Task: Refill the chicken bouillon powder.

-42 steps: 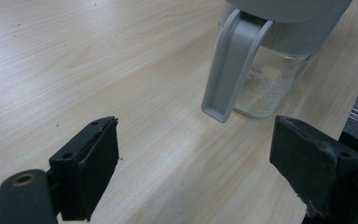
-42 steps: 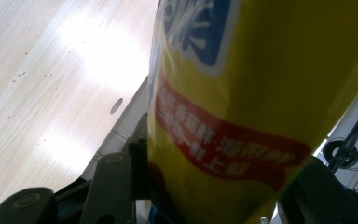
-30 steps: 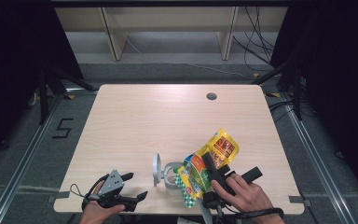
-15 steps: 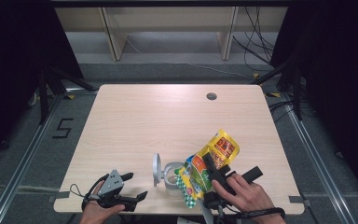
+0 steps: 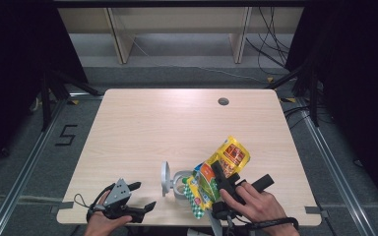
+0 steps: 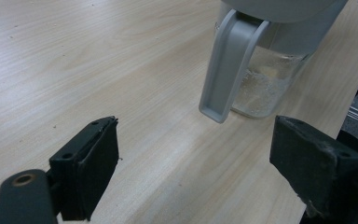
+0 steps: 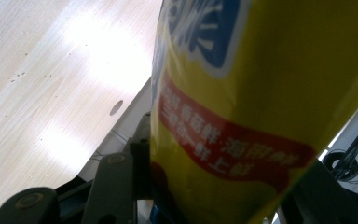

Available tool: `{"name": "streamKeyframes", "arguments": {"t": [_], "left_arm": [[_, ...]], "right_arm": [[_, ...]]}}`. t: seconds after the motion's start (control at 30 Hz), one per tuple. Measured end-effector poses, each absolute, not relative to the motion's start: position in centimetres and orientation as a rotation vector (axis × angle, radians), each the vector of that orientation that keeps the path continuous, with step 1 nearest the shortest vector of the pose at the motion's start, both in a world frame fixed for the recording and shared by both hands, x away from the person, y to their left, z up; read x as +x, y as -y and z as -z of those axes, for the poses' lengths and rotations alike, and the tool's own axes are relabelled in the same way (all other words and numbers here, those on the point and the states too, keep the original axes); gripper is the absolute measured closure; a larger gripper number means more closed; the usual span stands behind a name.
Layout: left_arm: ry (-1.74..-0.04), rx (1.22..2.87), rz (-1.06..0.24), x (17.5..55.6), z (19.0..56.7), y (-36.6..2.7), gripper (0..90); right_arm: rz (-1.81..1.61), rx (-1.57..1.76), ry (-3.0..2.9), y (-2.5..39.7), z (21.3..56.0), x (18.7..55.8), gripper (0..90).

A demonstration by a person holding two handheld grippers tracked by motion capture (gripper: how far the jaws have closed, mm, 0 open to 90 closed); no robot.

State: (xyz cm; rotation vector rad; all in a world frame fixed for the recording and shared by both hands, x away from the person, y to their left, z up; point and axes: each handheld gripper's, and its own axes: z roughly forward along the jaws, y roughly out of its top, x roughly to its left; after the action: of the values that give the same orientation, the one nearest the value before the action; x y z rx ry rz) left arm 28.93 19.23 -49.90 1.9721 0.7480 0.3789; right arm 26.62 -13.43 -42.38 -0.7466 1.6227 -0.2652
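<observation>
— Little has moved since a second ago: the right gripper [image 5: 220, 173] still clamps the yellow, glossy plastic snack bag [image 5: 231, 156], and that bag sits tilted a touch further over the jug than before. What do the right fingers show?

— Pressed onto the bag from both sides. In the right gripper view the yellow film with its red band of print [image 7: 242, 116] runs up from between the two black jaws, one dark finger [image 7: 116, 186] flat against its left face. A second packet, green and orange with a checked lower edge [image 5: 200, 189], lies against the yellow one, just beside the same fingers; whether they pinch it too cannot be told.

— And the left?

— Spread wide, holding nothing. The left gripper [image 5: 139, 200] rests at the near edge of the pale wooden table [image 5: 167, 128], the person's left hand [image 5: 106, 222] under its grey plate. In the left gripper view the clear jug with a grey plastic lid and handle [image 6: 256, 60] stands ahead of the open fingers [image 6: 91, 165] and towards the right one, well short of touching either.

— Where is the jug relative to the right fingers?

— Just beside them in the high view, the jug [image 5: 174, 179] stands upright with the packets leaning across its far side. The person's right hand [image 5: 256, 204] grips the tool behind them.
</observation>
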Motion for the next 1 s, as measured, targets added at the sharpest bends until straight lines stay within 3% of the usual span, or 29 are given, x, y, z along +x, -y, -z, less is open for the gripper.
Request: {"name": "streamKeyframes", "arguments": {"t": [1.0], "left_arm": [[-0.793, 1.954, -0.363, 28.9, 50.2, -19.1, 15.0]], "right_arm": [[0.299, -0.757, -1.705, 13.2, 41.0, 27.7, 55.5]]}}
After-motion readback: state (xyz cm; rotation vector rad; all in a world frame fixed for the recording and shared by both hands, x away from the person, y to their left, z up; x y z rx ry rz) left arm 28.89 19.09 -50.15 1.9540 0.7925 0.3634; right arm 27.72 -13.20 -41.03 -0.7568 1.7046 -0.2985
